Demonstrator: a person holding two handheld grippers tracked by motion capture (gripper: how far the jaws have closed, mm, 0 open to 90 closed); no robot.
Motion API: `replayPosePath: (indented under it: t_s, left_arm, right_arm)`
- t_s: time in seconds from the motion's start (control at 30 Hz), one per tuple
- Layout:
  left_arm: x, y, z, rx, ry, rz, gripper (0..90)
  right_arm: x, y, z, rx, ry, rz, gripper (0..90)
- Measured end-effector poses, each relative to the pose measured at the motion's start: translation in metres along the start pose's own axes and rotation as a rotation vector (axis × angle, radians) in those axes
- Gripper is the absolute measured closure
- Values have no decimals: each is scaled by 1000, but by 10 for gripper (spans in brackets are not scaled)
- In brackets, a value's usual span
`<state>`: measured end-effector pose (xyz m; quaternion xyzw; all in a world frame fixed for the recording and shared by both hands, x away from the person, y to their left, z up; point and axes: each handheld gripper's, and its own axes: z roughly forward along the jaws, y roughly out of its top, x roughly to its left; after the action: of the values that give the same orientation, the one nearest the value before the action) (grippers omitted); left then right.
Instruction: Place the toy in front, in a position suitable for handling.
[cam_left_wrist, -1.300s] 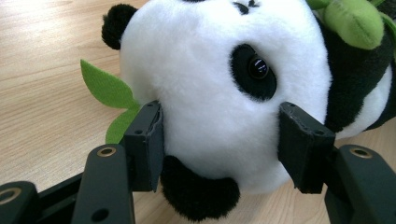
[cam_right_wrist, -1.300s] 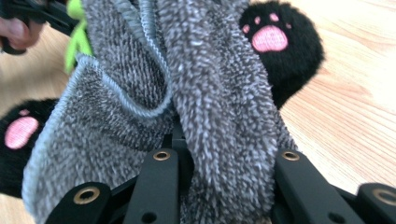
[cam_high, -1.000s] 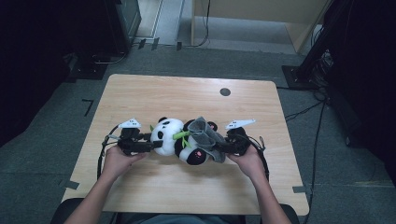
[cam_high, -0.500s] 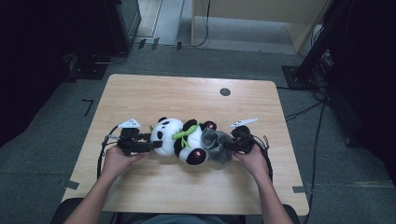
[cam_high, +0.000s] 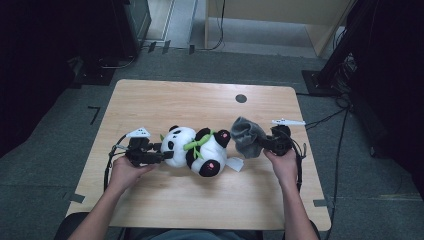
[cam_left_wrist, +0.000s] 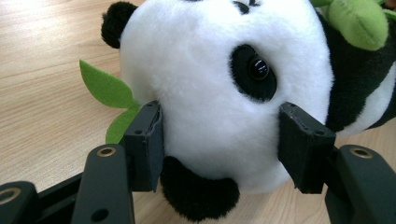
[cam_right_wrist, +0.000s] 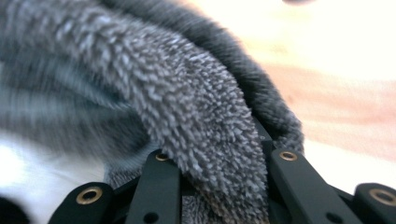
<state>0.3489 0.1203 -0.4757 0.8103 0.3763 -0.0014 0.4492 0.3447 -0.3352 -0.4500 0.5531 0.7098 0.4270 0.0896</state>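
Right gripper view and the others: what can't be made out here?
- Right gripper view: the grey cloth covers its fingertips, and motion blur smears the left side.
- Left gripper view: the panda body is cut off by the right edge.
- High view: the white tag by the panda's foot is too small to read.

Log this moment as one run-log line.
left gripper: shut on panda plush head | right gripper: shut on grey cloth | cloth beside panda's feet

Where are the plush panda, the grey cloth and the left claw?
plush panda (cam_high: 197, 150), high view, on its belly.
grey cloth (cam_high: 246, 136), high view, on its bunched middle.
left claw (cam_left_wrist: 219, 154), left gripper view, midway between fingertips.
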Motion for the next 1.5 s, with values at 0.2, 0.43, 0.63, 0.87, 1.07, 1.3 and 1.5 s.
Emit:
replayPosePath:
  t_s: [0.2,0.43,0.63,0.87,1.07,1.3,1.5]
  left_arm:
    - [0,0,0,-1,2,0,391]
    - [0,0,0,-4,2,-1,391]
    - [-1,0,0,-4,3,-1,391]
    - [-1,0,0,-1,3,4,391]
    - [-2,0,0,-1,4,8,391]
    - [-2,0,0,-3,3,6,391]
    - [-1,1,1,-9,2,-2,392]
  right_arm:
    - [32,14,-18,-67,74,-72,748]
    - [83,23,-22,-85,169,-199,749]
    - [113,17,-4,-26,214,-276,748]
    - [121,3,23,59,182,-329,741]
    - [115,0,25,68,174,-337,749]
    - [100,-4,24,105,179,-317,758]
    - [84,-9,27,144,179,-281,759]
